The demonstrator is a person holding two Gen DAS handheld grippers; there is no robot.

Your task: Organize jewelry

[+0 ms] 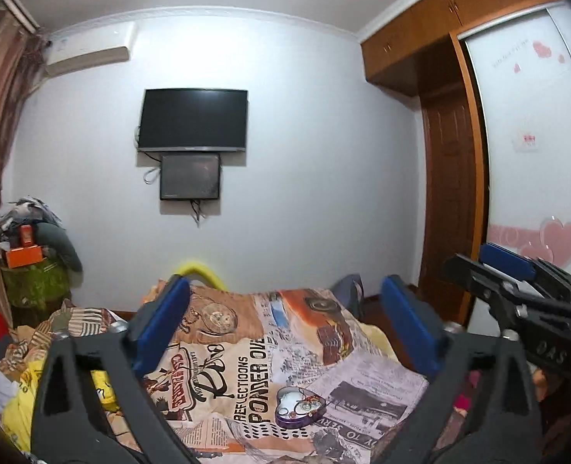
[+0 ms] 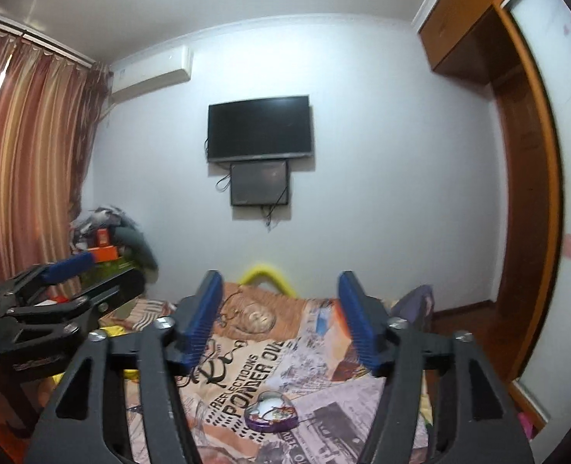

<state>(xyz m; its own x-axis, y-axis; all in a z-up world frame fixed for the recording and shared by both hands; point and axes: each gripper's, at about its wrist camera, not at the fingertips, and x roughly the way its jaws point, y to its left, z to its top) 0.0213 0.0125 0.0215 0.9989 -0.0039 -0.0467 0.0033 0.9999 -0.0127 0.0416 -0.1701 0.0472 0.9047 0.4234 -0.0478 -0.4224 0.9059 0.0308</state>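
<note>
A purple heart-shaped tin (image 1: 300, 409) lies open on the printed bedspread (image 1: 254, 355), with jewelry (image 1: 309, 406) on its white lining. It also shows in the right wrist view (image 2: 272, 413), holding a beaded piece (image 2: 281, 410). My left gripper (image 1: 285, 328) is open and empty, held above the bed behind the tin. My right gripper (image 2: 279, 317) is open and empty, also above the bed behind the tin. Each gripper shows in the other's view: the right one (image 1: 517, 282) at the right, the left one (image 2: 73, 282) at the left.
A TV (image 1: 192, 120) and a smaller screen hang on the far wall. A pile of clothes and boxes (image 1: 30, 239) stands at the left beside curtains (image 2: 26, 154). A wooden wardrobe with a sliding door (image 1: 536, 135) is at the right. A yellow bed rail (image 2: 266, 274) marks the bed's far end.
</note>
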